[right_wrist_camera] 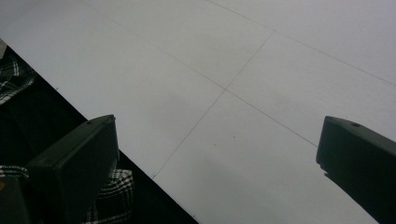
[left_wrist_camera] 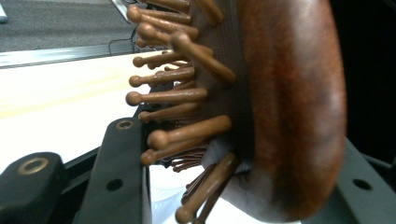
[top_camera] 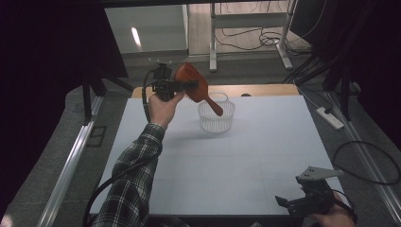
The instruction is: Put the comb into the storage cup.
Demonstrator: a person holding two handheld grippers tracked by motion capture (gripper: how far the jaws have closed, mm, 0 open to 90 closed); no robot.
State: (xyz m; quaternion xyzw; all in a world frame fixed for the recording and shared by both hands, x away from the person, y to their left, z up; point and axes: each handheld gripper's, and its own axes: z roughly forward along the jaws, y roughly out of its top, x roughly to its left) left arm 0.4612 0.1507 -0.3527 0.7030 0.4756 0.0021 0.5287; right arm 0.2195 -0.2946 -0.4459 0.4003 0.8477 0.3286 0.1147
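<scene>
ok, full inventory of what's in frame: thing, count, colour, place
hairbrush: 1, reddish-brown wood, clamped by its head in the left gripper, handle over the basket
basket: 1, white mesh, far middle of the table
table: 1, white top
power strip: 1, white, floor right of the table
left gripper: 1, black, raised at far left, shut on the hairbrush
right gripper: 1, black, near right edge, jaws open with nothing between them
forearm: 1, plaid sleeve, lower left
</scene>
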